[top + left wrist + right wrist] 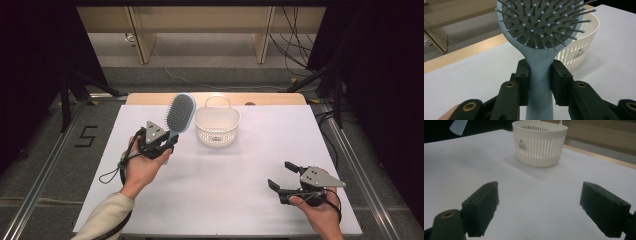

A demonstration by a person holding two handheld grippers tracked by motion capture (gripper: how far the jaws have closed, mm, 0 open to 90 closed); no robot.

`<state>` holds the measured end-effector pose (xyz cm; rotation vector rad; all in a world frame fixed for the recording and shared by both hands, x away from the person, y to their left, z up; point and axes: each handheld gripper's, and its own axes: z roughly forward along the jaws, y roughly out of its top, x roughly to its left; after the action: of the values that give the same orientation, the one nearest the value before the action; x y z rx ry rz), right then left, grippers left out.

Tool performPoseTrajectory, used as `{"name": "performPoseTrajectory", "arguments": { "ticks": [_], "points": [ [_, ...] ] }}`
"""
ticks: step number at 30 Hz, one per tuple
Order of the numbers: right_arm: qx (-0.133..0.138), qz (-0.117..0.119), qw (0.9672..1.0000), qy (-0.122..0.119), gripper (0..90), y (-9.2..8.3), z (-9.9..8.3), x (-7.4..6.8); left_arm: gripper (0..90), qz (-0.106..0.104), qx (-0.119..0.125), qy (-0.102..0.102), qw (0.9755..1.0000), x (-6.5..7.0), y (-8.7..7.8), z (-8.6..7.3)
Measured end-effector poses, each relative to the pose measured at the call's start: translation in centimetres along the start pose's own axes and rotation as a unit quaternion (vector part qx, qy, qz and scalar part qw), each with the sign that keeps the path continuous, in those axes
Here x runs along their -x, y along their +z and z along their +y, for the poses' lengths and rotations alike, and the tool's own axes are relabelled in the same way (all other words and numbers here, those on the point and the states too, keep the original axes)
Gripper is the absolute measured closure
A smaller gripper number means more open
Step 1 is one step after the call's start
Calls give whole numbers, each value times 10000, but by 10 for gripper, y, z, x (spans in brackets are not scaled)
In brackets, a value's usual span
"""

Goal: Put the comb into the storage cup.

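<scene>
A light blue hairbrush (180, 113) with a grey bristle pad is held up above the white table, just left of a white slotted basket (217, 126). My left gripper (167, 141) is shut on its handle (540, 82), and the brush head (544, 22) stands upright in front of the basket (579, 47). At the table's front right my right gripper (281, 176) hovers open over bare table, its black pads (482, 205) wide apart with nothing between them. The basket (539, 143) stands well beyond its jaws.
The white table sheet (250, 165) has a wooden strip (265, 98) along its far edge. Beyond it are wooden furniture legs and cables on the floor (295, 55). Metal rails (350, 160) run along both table sides.
</scene>
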<state>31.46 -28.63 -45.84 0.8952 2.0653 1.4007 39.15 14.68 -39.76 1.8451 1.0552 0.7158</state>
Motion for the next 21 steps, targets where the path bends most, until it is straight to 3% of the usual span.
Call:
{"name": "performPoseTrajectory", "arguments": {
  "ticks": [21],
  "points": [
    [13,14,10000,-4,161,0,0,0,701,4,89,-39,10000,0,1,5]
  ]
}}
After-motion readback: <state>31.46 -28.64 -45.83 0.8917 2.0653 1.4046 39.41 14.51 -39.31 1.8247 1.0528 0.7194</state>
